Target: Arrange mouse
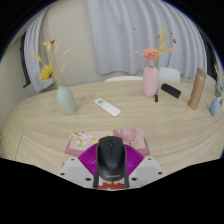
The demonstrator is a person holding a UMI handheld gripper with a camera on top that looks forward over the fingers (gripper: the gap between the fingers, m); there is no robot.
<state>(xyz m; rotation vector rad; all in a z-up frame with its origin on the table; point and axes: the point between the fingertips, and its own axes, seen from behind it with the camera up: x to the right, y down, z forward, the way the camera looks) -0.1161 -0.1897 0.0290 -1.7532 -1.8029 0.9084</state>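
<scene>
While the two fingers show only as pale tips low in the view, the gripper (110,172) has a black mouse (110,154) sitting between its magenta pads (91,160), and the pads look pressed against the mouse's flanks, so I judge it clenched on the mouse rather than released. That suggests the carrying step is in hand: the mouse is held just above or at the near edge of the round wooden table (60,122), and the next move calls for choosing a bare spot and lowering it squarely before letting go. Whether the mouse's underside already touches the table is hidden by the fingers. Something pinkish (128,136) lies just ahead of the fingers, partly covered by the mouse, and I cannot tell what it is. Beyond it lie a white remote (107,106), a green vase (66,99), a pink vase (151,80), a dark flat object (171,91) and a tan bottle (198,89).
</scene>
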